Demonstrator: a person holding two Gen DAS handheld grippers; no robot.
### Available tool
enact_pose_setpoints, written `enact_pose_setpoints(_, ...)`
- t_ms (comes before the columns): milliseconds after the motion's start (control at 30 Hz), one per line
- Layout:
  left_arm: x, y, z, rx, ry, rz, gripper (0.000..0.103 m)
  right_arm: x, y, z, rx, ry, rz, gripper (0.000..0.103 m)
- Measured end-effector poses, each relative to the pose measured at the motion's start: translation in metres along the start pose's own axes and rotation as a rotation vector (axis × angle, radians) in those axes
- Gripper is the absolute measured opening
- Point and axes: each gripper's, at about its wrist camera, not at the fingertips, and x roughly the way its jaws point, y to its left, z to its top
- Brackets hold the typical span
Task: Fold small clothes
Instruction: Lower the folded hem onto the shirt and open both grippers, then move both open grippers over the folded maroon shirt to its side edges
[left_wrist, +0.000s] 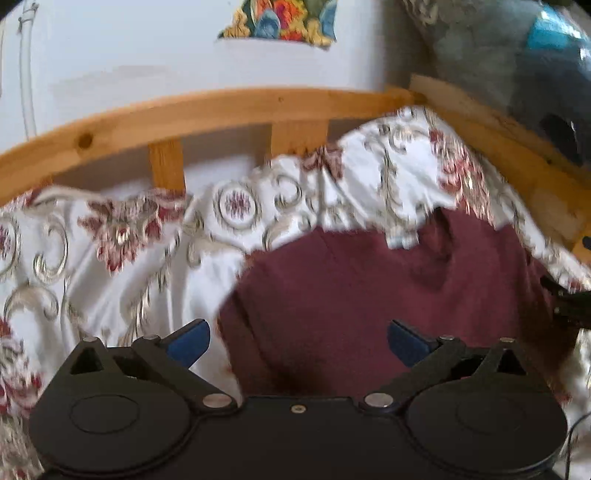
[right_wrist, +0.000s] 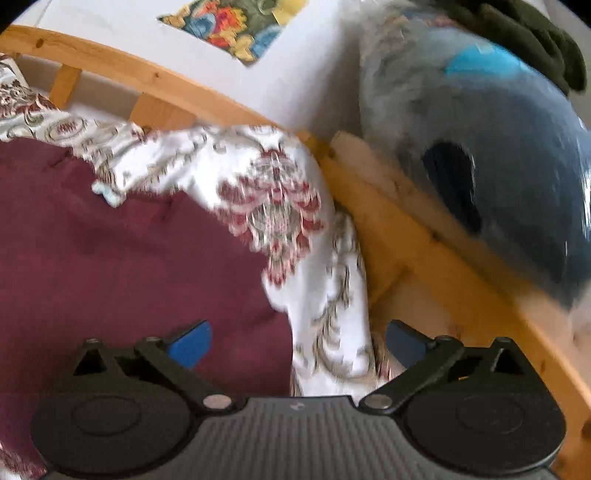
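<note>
bedspread (left_wrist: 122, 236), white with red and gold flowers, fills the left of the left wrist view and runs back to a wooden rail (left_wrist: 221, 107) at the far side. right of it lies the garment (left_wrist: 369, 295), a maroon cloth spread flat on the bed, with a small pale tag (left_wrist: 400, 238) at its far edge. the left gripper (left_wrist: 298, 341) hovers over the garment's near left edge with its blue fingers (left_wrist: 190, 341) spread wide and nothing between them. at the far right of that view a dark shape at the frame edge may be the other tool, too blurred to tell.

in the right wrist view the garment (right_wrist: 129, 251) takes the left half, the bedspread (right_wrist: 266, 192) bunches up along its right edge, and the right gripper (right_wrist: 299, 341) sits over that border, fingers (right_wrist: 192, 343) likewise wide apart and empty. right again come the rail (right_wrist: 424, 236) and a blue-grey bag (right_wrist: 498, 177).

the step in hand looks like taking hold for a first fold. to do it well, each tool should come down on a near corner of the maroon cloth alone, pinching only its edge; on the right the bedspread lies so close that a careless pinch would take both. lifting the two corners together and carrying them evenly toward the tag would keep the crease straight.

only the left view shows the garment's left edge and open bedspread beyond it. only the right view shows the right edge, the bunched fold and the bed's corner. both are blurred by motion, so fine creases cannot be read.
</note>
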Motion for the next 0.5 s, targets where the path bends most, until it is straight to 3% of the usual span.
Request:
enact_pose_setpoints(167,0.013,-0.006,-0.032,0.018,0.127,0.109,0.102,0.002,-0.005,-0.024,0.074,0.038,-0.06,0.103)
enact_pose_setpoints(300,0.012,0.005,-0.058,-0.031,0.195,0.219,0.102,-0.001,-0.014,-0.035,0.095,0.069,-0.114,0.103)
enact_pose_setpoints(400,0.01,0.015,-0.072,-0.094,0.252,0.244,0.101,-0.013,-0.023,-0.041,0.155,0.047,-0.085,0.103)
enact_pose_setpoints(500,-0.004,0.019,-0.078,-0.143,0.235,0.246,0.101,-0.029,-0.025,-0.04,0.198,0.0,-0.069,0.103)
